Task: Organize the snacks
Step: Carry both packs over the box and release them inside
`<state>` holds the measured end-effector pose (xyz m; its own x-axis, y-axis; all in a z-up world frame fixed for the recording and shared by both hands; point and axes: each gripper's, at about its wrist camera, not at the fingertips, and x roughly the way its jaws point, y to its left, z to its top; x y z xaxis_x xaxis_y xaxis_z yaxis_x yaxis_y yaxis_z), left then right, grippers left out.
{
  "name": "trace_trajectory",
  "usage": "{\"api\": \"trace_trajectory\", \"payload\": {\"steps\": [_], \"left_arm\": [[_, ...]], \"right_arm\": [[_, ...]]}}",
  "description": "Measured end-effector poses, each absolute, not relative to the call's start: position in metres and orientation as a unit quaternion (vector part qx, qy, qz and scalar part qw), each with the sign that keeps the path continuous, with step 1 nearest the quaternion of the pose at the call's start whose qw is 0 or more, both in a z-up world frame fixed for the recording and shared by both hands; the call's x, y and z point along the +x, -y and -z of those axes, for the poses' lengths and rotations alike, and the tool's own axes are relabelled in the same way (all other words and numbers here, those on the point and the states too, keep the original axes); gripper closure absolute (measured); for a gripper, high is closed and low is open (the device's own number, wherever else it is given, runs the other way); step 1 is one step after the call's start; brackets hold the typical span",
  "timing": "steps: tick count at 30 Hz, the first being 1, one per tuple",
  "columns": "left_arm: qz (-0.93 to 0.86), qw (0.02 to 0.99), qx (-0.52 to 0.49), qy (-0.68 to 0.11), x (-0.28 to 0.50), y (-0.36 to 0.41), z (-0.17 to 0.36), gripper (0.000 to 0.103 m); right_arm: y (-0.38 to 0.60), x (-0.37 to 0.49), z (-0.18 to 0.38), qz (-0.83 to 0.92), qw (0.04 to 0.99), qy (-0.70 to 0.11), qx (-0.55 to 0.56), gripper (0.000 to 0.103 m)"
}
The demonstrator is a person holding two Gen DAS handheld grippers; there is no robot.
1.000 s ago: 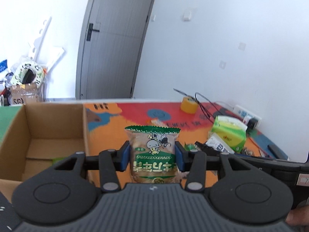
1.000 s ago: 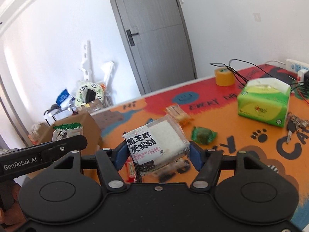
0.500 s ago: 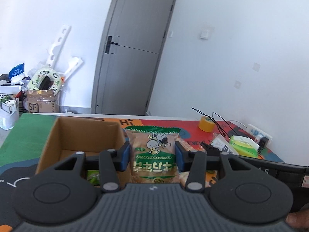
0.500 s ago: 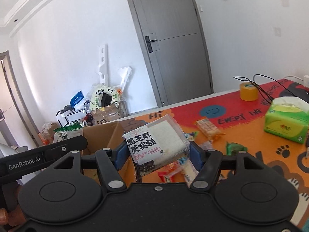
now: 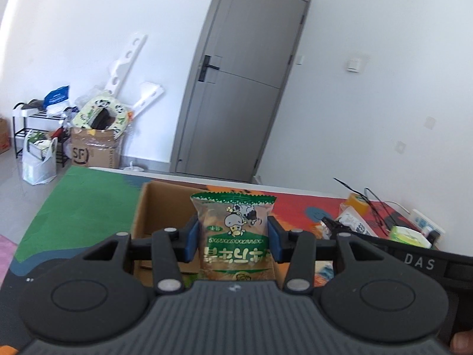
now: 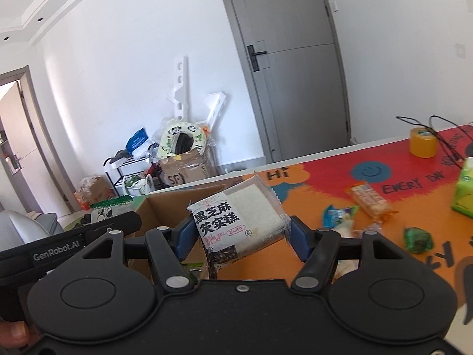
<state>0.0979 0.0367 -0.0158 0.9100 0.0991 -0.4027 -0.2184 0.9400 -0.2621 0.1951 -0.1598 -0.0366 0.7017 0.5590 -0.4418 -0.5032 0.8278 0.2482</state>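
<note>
Crinkly snack packet (image 5: 233, 233) pinched in left tongs (image 5: 233, 238) above cardboard box (image 5: 156, 207).

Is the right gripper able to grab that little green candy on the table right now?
Probably not yet. The right gripper is already shut on the rice cake packet, so its jaws are full. The green candy lies uncovered on the table, but the packet must be dropped first.

I see a grey door (image 5: 236, 94) at twelve o'clock, a tape roll (image 6: 423, 142) at two, a tissue box (image 6: 464, 192) at three, clutter (image 5: 88, 136) at ten.
</note>
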Motion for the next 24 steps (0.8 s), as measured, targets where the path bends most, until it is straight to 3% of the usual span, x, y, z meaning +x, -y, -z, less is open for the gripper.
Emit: {"api": "trace_trajectory", "payload": {"steps": [11, 14, 18, 24], "left_arm": [[-0.11, 0.954, -0.167, -0.225, 0.116, -0.07, 0.028, 0.057], [-0.11, 0.951, -0.171, -0.235, 0.118, -0.072, 0.029, 0.049], [-0.133, 0.95, -0.175, -0.221, 0.109, -0.079, 0.026, 0.031], [-0.142, 0.95, -0.178, -0.213, 0.099, -0.088, 0.018, 0.024]], "right_arm": [[0.111, 0.215, 0.047, -0.31, 0.907, -0.281, 0.049, 0.039], [0.102, 0.219, 0.047, -0.316, 0.904, -0.284, 0.049, 0.039], [0.093, 0.221, 0.048, -0.32, 0.901, -0.289, 0.046, 0.039], [0.086, 0.219, 0.049, -0.331, 0.894, -0.298, 0.052, 0.035]]}}
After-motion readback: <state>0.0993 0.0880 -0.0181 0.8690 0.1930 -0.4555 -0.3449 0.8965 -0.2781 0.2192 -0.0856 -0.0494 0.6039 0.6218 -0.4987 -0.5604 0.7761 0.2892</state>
